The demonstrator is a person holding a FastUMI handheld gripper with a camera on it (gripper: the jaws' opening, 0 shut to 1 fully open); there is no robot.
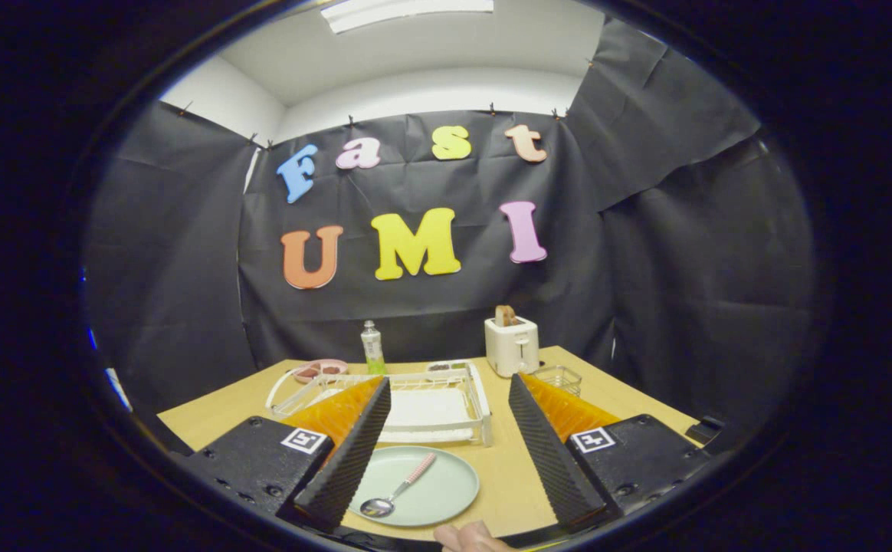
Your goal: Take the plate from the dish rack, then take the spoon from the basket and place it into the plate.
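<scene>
Tool point(446, 445) agape; plate point(434, 491) partly behind finger.

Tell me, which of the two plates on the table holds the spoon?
The pale green plate between the open gripper's fingers holds the spoon. The pink plate lies far behind the dish rack.

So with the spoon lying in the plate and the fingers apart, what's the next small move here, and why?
Probably just pull the gripper back and stop. The spoon already lies in the plate, which sits on the table in front of the dish rack. The fingers stand wide open with nothing held, so no grasp seems left to make.
</scene>
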